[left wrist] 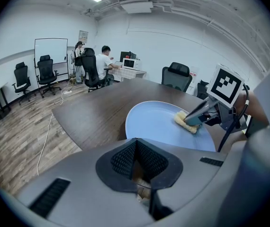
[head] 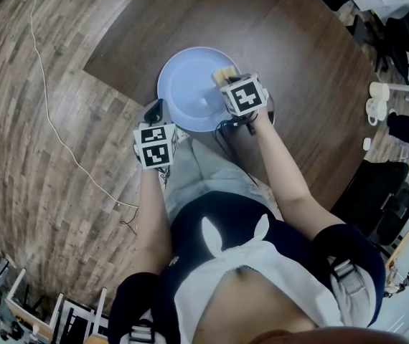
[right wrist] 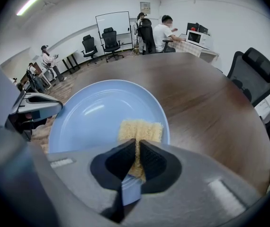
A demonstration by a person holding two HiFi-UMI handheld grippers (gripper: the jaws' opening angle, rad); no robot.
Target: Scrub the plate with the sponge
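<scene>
Right gripper (right wrist: 138,144) is clamping the yellow sponge (right wrist: 142,129), jaws nearly together with only the sponge between them, and is pressing it flat onto the right part of the blue plate (right wrist: 97,108). Left gripper (left wrist: 136,143) is sitting with its jaws together and nothing visible between them. Its tip (head: 154,110) is resting at the plate's rim on the person's near-left side, and I can't tell whether it's touching. The plate is lying on the dark wood counter (head: 290,56), close to the edge nearest the person and near the counter's rounded left corner. The sponge is sitting just inside the plate's right rim, so there's little margin on that side, while the whole left and middle of the plate is showing bare. Beyond the plate and to its right, the counter is running on wide and bare, with plenty of room to move. Left of the corner the counter is dropping off to a plank floor (head: 39,120), where a thin white cable (head: 54,127) is trailing. Black office chairs (right wrist: 256,72) are standing along the counter's far side. At the back of the room a whiteboard (left wrist: 51,51) is standing against the wall, and people (left wrist: 104,63) are sitting and standing at a desk, well apart from the work.
</scene>
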